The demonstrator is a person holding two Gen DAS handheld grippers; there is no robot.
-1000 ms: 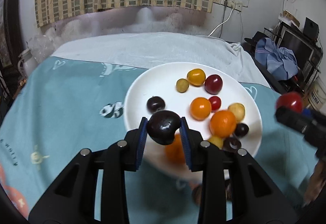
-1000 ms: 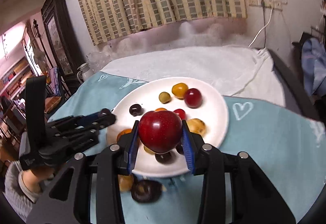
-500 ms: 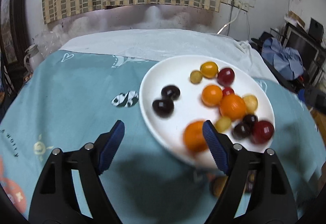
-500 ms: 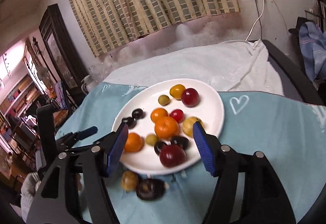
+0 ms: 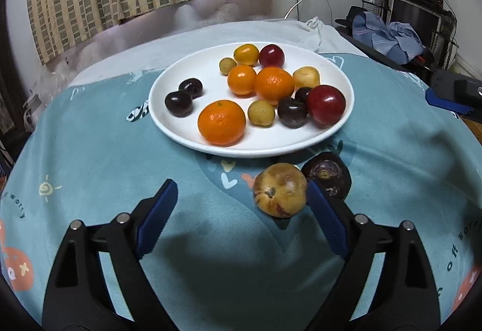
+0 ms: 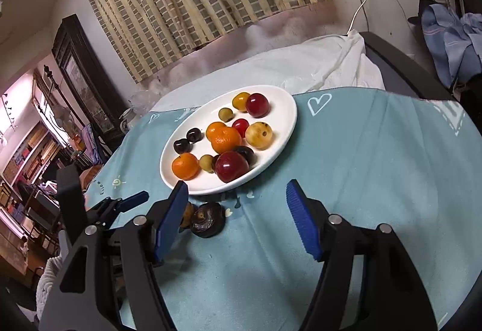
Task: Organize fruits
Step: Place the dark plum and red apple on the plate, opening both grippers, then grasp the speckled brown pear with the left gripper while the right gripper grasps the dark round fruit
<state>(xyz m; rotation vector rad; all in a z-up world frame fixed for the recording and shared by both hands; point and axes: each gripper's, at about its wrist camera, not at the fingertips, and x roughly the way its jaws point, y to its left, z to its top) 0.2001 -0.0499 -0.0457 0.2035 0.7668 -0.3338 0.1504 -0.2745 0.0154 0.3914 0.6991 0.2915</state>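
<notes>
Two fruits newly on white plate (image 5: pixel 180 132): dark plum (image 5: pixel 178 102) dropped by left gripper (image 5: pixel 241 216), red plum (image 6: pixel 231 165) by right gripper (image 6: pixel 236 221). Both jaws just spread, now empty, backed off. Two remain on teal cloth (image 5: pixel 120 168): tan fruit (image 5: pixel 280 193), dark purple fruit (image 5: pixel 327 175), likely next.

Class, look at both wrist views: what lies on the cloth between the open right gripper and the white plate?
In the right wrist view, a dark purple fruit lies off the white plate, ahead of the open right gripper; a tan fruit lies beside it.
</notes>
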